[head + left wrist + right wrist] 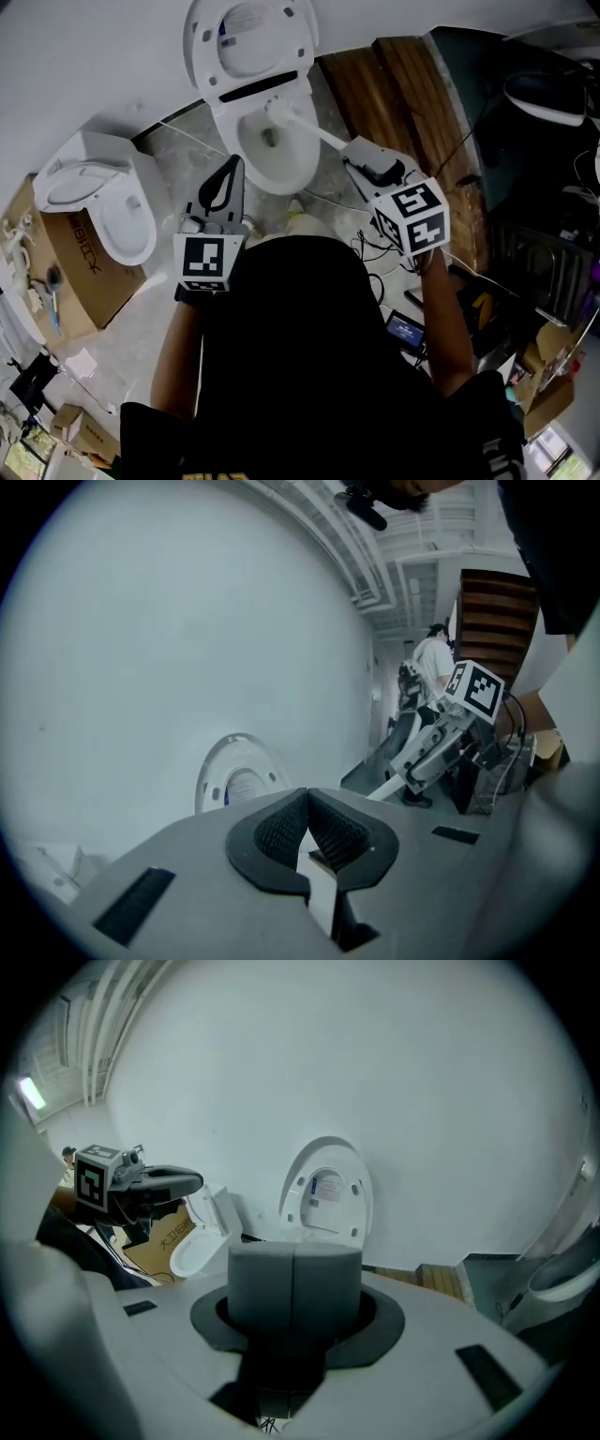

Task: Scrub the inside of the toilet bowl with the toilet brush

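Note:
The white toilet bowl [270, 155] stands at the top middle of the head view with its lid [248, 42] raised. The toilet brush's head [278, 112] is inside the bowl near the back rim. Its white handle [319, 134] slants right into my right gripper [352, 155], which is shut on it. In the right gripper view the pads [262, 1283] press together and hide the handle. My left gripper [230, 164] hovers over the bowl's front left rim, shut and holding nothing. The left gripper view shows the right gripper [405, 778] with the handle [382, 790].
A second white toilet [103, 202] rests on a cardboard box [80, 267] at the left. Wooden planks [403, 94] lie to the bowl's right. Cables and a small device with a blue screen [405, 328] are on the floor at the right. Clutter fills the far right.

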Action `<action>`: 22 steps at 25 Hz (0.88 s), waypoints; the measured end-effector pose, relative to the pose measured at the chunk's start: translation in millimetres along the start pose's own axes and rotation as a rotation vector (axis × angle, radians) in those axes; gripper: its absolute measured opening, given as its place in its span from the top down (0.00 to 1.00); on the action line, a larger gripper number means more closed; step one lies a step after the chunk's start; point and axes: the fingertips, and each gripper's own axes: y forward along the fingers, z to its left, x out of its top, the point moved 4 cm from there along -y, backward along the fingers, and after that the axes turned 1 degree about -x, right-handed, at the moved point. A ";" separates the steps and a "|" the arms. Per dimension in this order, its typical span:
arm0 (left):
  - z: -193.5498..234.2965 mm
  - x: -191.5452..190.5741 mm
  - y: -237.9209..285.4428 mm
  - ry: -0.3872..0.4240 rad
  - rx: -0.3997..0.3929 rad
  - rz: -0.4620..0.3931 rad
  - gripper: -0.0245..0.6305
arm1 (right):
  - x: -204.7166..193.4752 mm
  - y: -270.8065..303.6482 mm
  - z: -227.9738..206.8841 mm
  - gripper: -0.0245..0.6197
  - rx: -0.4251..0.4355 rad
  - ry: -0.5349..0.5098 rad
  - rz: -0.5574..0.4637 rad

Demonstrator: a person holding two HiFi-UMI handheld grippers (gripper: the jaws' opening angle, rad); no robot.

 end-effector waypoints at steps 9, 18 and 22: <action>17.5 2.1 -8.3 -0.025 0.044 -0.007 0.94 | 12.2 12.5 14.9 0.71 0.023 -0.074 0.035; 37.8 1.0 -26.5 -0.061 0.133 -0.029 0.94 | 33.6 -3.9 14.2 0.71 -0.007 -0.101 -0.014; 49.1 -8.5 -34.6 -0.068 0.158 -0.014 0.94 | 36.1 -5.1 11.7 0.71 -0.012 -0.102 -0.015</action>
